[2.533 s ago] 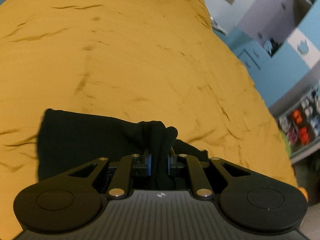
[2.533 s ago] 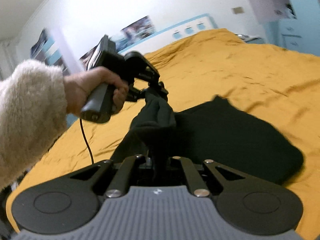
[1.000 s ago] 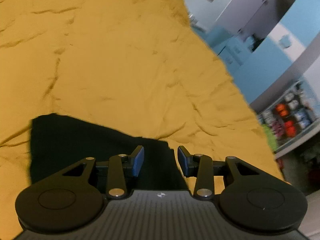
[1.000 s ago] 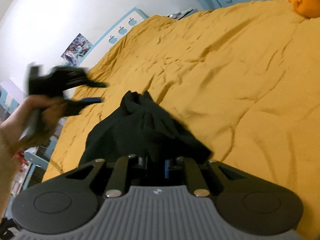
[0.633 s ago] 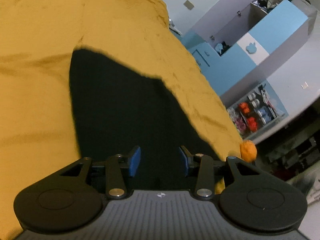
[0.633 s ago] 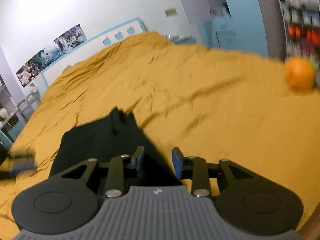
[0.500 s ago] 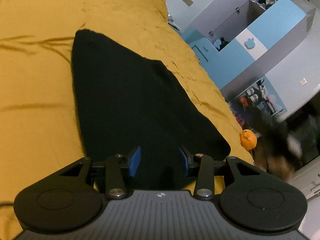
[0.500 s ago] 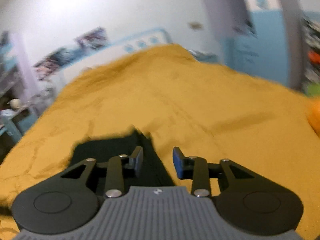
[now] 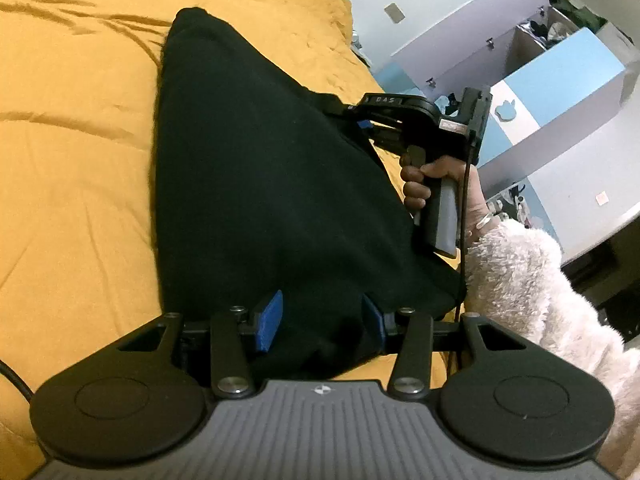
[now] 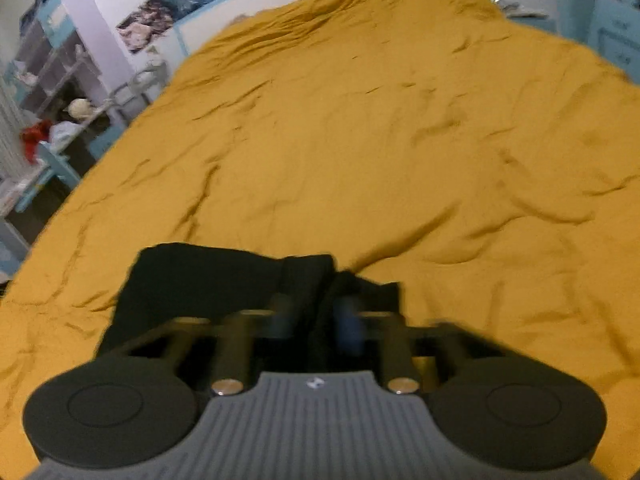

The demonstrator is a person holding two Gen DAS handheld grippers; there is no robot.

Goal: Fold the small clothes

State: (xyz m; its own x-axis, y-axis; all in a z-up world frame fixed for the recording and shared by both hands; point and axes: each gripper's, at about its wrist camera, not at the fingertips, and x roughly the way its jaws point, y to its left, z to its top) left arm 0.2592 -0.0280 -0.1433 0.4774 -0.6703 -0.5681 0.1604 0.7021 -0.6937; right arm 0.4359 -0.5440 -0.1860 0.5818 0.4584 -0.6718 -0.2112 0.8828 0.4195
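Black garment (image 9: 256,184) between spread left fingers (image 9: 270,322).

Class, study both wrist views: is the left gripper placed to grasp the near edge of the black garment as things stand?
Probably yes: the left gripper is open, with the black garment already lying between its blue pads and nothing blocking.

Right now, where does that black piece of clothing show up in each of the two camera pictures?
Left wrist view: the black garment fills the centre, from the left tongs up the picture.
Right wrist view: black garment sits low and left of centre, bunched at the blurred right tongs.
Shared landmark: the mustard bedspread.
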